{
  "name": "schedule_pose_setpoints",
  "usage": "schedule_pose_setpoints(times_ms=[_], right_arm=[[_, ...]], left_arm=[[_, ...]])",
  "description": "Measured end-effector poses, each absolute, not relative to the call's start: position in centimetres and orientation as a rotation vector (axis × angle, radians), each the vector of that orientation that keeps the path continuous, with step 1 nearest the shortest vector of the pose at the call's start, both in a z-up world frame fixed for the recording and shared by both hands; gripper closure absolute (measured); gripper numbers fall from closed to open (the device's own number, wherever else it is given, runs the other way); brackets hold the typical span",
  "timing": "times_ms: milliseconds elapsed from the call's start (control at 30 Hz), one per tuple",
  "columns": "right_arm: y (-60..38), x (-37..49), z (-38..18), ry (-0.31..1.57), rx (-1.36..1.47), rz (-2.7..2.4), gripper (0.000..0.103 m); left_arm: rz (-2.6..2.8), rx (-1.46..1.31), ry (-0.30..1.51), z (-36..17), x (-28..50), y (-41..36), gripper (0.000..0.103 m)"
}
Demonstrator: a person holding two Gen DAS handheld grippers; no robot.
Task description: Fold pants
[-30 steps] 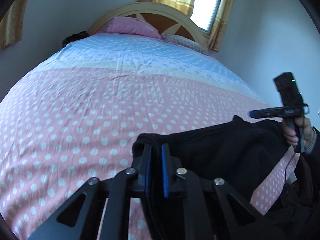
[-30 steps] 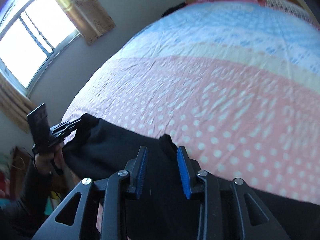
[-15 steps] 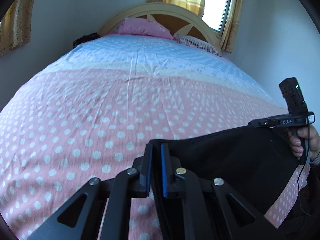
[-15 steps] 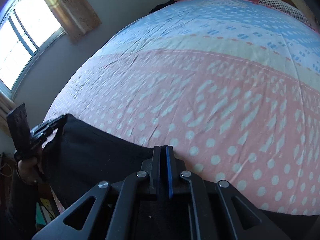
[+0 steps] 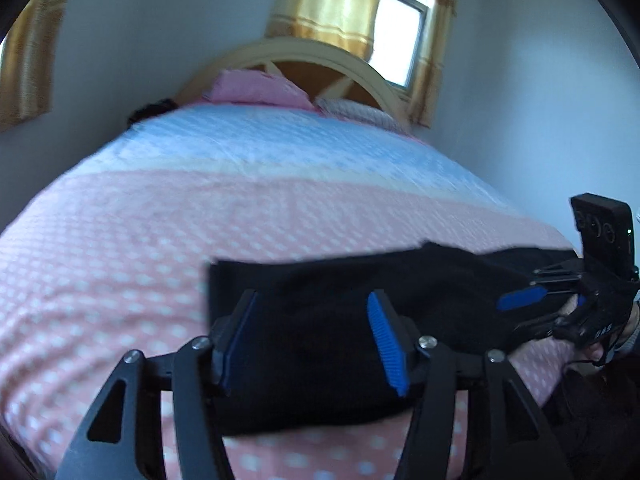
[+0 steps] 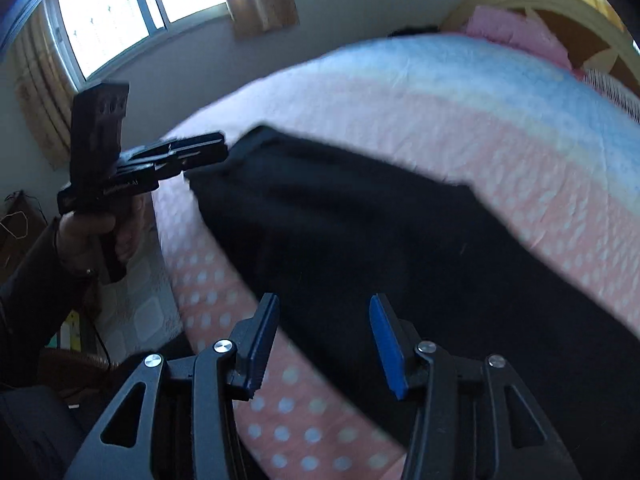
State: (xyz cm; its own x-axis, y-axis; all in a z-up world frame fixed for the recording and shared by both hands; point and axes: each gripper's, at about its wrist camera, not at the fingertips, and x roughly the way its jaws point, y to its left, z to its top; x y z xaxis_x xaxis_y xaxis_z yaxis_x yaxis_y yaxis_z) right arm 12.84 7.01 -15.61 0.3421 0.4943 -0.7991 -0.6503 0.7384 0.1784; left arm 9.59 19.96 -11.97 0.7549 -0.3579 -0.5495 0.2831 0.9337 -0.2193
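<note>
Black cloth pants (image 5: 344,320) lie flat on the pink dotted bed sheet (image 5: 120,248), along the foot edge of the bed. Left gripper (image 5: 316,340) is wide open above one end of the pants and holds nothing. Right gripper (image 6: 324,344) is wide open too, empty, over the other part of the pants (image 6: 360,216).

Polka-dot bedspread (image 5: 120,264), pink pillow (image 5: 256,90), arched headboard (image 5: 340,56), yellow curtains (image 5: 328,4), possibly a wicker basket (image 6: 76,364)
</note>
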Motion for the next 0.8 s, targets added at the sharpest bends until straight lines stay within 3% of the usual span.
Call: schedule_pose_setpoints(times_ms=[100, 167, 400, 600, 800], right_arm=[[6.6, 10.9, -16.9, 0.944, -0.207, 0.737, 0.054], [5.9, 10.4, -16.7, 0.953, -0.171, 0.741, 0.054], [3.2, 9.5, -14.7, 0.896, -0.138, 0.725, 0.054], [-7.3, 7.5, -11.6, 0.856, 0.028, 0.540, 0.054], [-23.8, 4.4, -9.9, 0.783, 0.312, 0.150, 0.054]], left_arm=[[-0.353, -0.043, 0.724, -14.6, 9.6, 17.5, 0.045], [-0.343, 0.016, 0.690, -15.1, 8.7, 16.8, 0.045], [-0.373, 0.006, 0.667, -12.3, 7.8, 15.9, 0.044], [-0.499, 0.079, 0.658, -11.3, 8.5, 10.4, 0.044], [-0.666, 0.149, 0.661, -11.5, 9.3, 2.8, 0.044]])
